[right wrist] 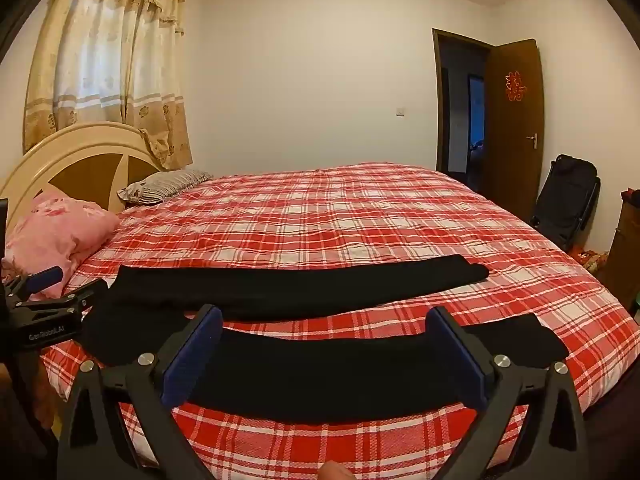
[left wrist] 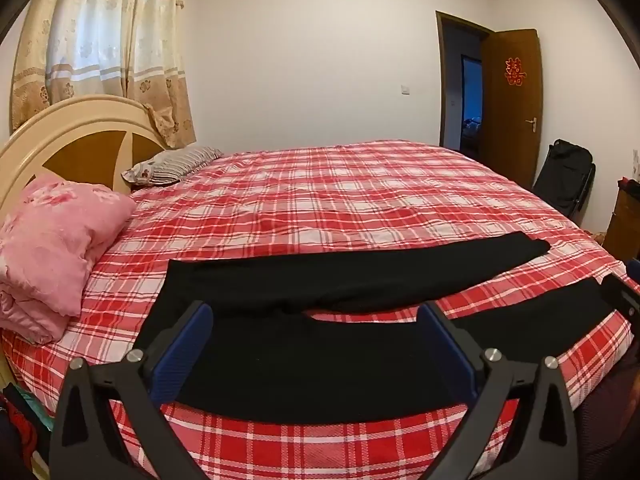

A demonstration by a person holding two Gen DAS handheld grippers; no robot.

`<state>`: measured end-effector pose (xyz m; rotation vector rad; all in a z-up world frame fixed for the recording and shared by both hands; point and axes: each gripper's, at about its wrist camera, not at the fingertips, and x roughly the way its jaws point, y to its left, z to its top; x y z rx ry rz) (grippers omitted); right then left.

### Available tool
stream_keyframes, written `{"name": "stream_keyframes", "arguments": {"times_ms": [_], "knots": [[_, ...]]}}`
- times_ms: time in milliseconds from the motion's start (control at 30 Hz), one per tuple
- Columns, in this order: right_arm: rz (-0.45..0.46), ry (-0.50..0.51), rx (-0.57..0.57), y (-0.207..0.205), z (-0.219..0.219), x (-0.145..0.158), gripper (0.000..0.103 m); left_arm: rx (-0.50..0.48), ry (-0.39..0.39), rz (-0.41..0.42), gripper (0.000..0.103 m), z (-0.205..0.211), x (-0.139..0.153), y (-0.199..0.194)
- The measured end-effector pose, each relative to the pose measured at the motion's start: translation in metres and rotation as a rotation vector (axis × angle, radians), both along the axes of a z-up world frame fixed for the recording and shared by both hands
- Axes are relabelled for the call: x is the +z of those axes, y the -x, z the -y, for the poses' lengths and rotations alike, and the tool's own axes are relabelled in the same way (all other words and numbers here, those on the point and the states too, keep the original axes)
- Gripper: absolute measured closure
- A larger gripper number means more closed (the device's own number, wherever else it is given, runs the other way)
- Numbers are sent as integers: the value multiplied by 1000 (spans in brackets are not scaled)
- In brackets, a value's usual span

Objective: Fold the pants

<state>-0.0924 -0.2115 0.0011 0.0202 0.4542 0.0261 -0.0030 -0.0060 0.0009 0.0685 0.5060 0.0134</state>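
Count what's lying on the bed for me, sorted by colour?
Black: 1, the pants, spread flat with legs apart
Pink: 1, a folded quilt by the headboard
Striped grey: 1, a pillow
Total: 3, all on the red plaid bedspread

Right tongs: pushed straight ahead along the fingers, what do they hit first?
Probably the near leg of the black pants, which lies crosswise between the open right tongs on the plaid bedspread. Depth is unclear in the fisheye view; if the tongs are held high, they may pass over it towards the far leg.
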Motion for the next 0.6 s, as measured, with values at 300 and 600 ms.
{"name": "stream_keyframes", "arguments": {"times_ms": [300,600], "knots": [[-1,-8,-7,-2,5,1,1,-9,37,-12,0,-12,4,-3],[1,-12,-14,-2,5,-4,1,-5,38,-5,0,-15,5,-2]]}}
